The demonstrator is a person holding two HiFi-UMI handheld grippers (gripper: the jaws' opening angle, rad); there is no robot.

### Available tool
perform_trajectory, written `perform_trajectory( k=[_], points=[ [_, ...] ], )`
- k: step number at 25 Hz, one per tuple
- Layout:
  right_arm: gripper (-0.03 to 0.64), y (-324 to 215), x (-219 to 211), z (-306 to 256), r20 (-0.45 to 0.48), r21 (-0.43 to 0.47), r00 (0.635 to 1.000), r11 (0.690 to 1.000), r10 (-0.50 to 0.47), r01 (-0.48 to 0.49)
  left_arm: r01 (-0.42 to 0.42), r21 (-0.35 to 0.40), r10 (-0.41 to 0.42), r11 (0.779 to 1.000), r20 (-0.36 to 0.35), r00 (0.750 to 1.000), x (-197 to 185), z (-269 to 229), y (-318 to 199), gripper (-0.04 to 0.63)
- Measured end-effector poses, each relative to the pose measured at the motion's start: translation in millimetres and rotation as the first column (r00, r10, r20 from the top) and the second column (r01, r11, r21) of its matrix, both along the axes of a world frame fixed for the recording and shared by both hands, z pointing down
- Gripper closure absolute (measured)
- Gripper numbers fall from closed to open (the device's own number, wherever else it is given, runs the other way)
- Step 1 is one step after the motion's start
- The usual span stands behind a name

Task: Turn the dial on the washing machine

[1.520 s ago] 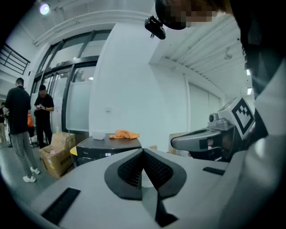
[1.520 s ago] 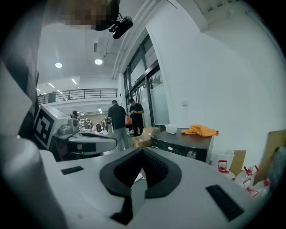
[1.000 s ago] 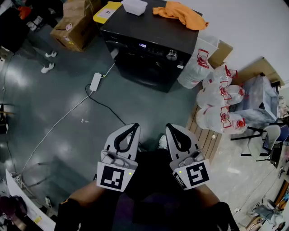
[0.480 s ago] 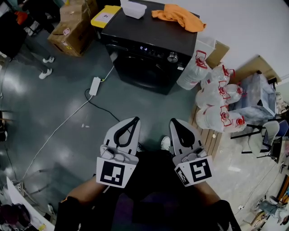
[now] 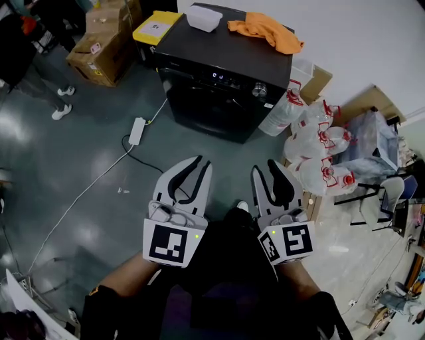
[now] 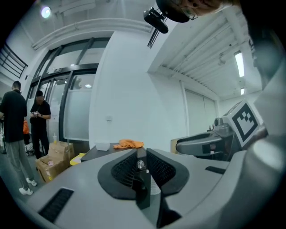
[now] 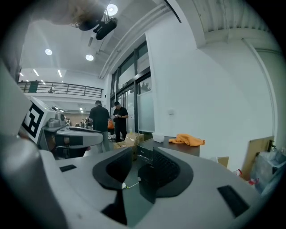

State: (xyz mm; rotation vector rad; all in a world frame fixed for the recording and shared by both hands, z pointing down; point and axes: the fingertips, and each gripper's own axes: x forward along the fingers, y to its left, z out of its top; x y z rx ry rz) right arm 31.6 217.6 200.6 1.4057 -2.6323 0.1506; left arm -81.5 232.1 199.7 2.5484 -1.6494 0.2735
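Only illegible digits (image 5: 221,76) on washing machine (image 5: 226,50)

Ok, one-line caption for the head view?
Left gripper and right gripper, jaws opening and empty, face the washing machine and its dial.

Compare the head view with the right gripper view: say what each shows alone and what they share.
Only the head view: the dial on the front of the washing machine, and the white power strip on the floor. Only the right gripper view: ceiling lights and a balcony railing high up. Both: the orange cloth and the white container on top of the machine, and cardboard boxes beside it.
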Motion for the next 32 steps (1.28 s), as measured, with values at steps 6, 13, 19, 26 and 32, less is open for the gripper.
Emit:
perform_trajectory(
  k=[6, 13, 19, 26, 32],
  points=[
    [0.317, -19.9, -5.1, 6.8, -0.045, -0.012, 0.999, 0.999, 0.03, -0.031, -0.004, -0.043, 0.003, 0.999, -0.005, 1.0, -9.8, 5.7, -21.3, 0.307],
    [0.253, -67.6, 10.2, 27.4, -0.078, -0.022, 0.994, 0.997, 0.077, -0.079, 0.033, -0.068, -0.032, 0.997, 0.02, 0.999, -13.3, 17.7, -64.6, 0.266],
    [0.25, -128.3, 19.7, 47.6, -0.104, -0.032, 0.99, 0.995, 0.09, -0.094, 0.09, -0.101, -0.085, 0.991, 0.054, 0.995, -18.6, 34.0, -113.8, 0.262],
    [0.25, -189.7, 39.6, 74.5, -0.127, -0.051, 0.986, 0.992, 0.111, -0.119, 0.151, -0.092, -0.145, 0.984, 0.065, 0.987, -14.6, 51.8, -170.3, 0.264],
    [0.25, -224.7, 59.2, 97.3, -0.141, -0.09, 0.985, 0.99, 0.098, -0.111, 0.18, -0.093, -0.173, 0.979, 0.076, 0.982, 3.1, 61.3, -204.4, 0.264]
  ],
)
